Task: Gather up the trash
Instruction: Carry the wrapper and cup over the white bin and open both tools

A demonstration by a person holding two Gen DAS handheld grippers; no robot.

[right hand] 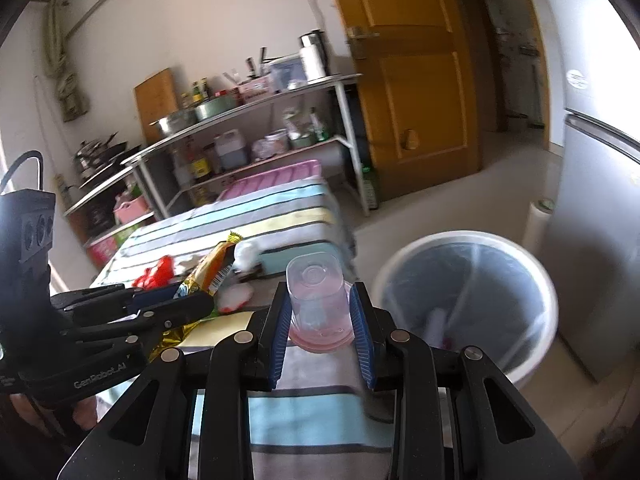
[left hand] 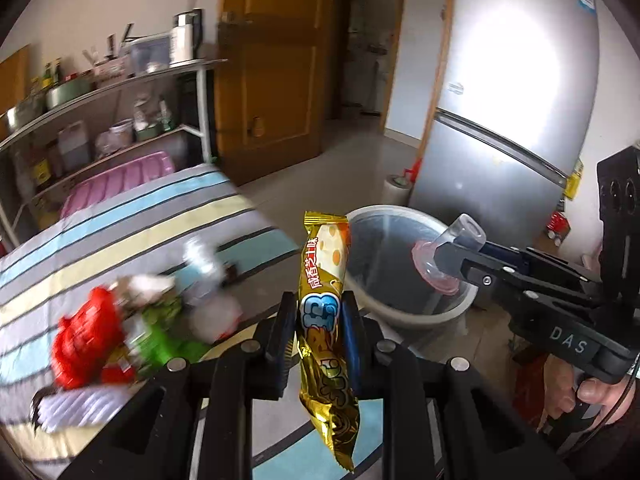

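Observation:
My left gripper (left hand: 319,312) is shut on a long gold snack wrapper (left hand: 326,280), which stands upright between the pads above the striped table (left hand: 120,216). My right gripper (right hand: 321,308) is shut on a clear plastic cup (right hand: 316,284) with a pink rim, held upside down. In the left wrist view that cup (left hand: 456,240) hangs over the near rim of a white trash bin (left hand: 400,312) lined with a dark bag. The bin (right hand: 532,364) stands on the floor just right of the table. More trash lies on the table: a red wrapper (left hand: 88,340), a green wrapper (left hand: 160,332) and white crumpled pieces (left hand: 212,316).
A silver fridge (left hand: 512,120) rises behind the bin, with a white roll (left hand: 396,188) beside it. Metal shelves (right hand: 248,108) with pots and bottles line the wall behind the table. A wooden door (left hand: 276,60) and an open doorway lie beyond. A hand (left hand: 592,392) holds the right gripper.

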